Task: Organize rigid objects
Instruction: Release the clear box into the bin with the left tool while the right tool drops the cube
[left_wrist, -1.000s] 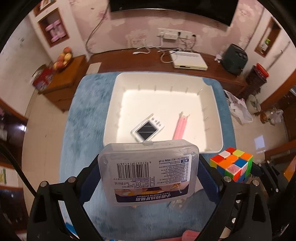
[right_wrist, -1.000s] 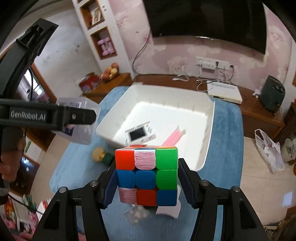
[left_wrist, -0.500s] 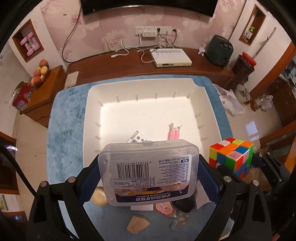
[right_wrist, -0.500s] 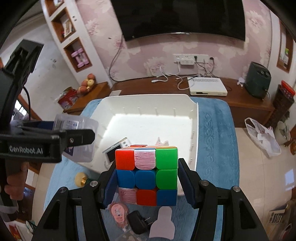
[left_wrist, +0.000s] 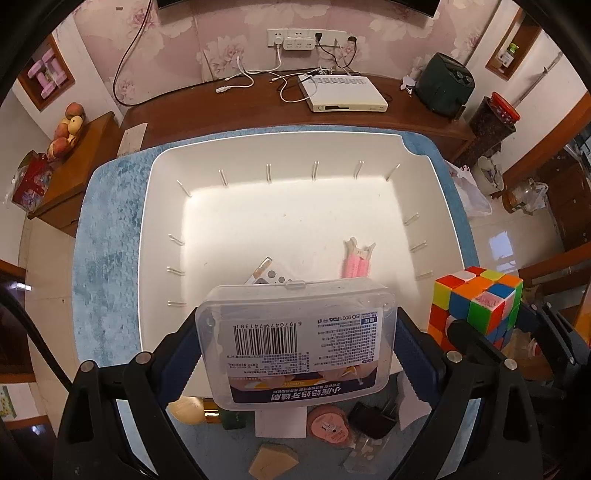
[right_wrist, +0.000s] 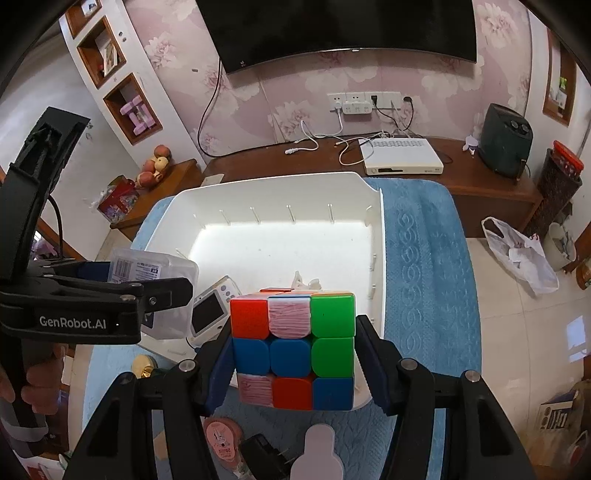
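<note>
While held above the near edge of the white tray (left_wrist: 147, 229), clamped in the left hand-held gripper (left_wrist: 295, 350) across its short ends: one clear plastic box (left_wrist: 297, 343), label and barcode up. Probably light, stiff, rather slick on its smooth walls, so best pinched on the flat ends as now, without much squeeze lest the thin lid flex or pop. Down in the tray, partly hidden behind the box, one small white gadget with a dark screen (right_wrist: 208, 314) and one pink hair clip (left_wrist: 356, 260); rest of the tray floor bare. On the blue towel (left_wrist: 107, 236) over the bench, loose near the front: one pink round tag (left_wrist: 328, 424), one black plug adapter (left_wrist: 373, 424), one tan wedge (left_wrist: 273, 459), one gold knob (right_wrist: 143, 365); others too hidden to count. Further right, gripped in the right hand-held gripper (right_wrist: 293, 350) by two opposite faces: one colour cube (right_wrist: 293, 347), poised over the tray's near right corner. Likely rigid, moderately light, but with layers prone to twisting, hence flat-face pinching sensible. Both items seemingly ready for lowering into the tray.
</note>
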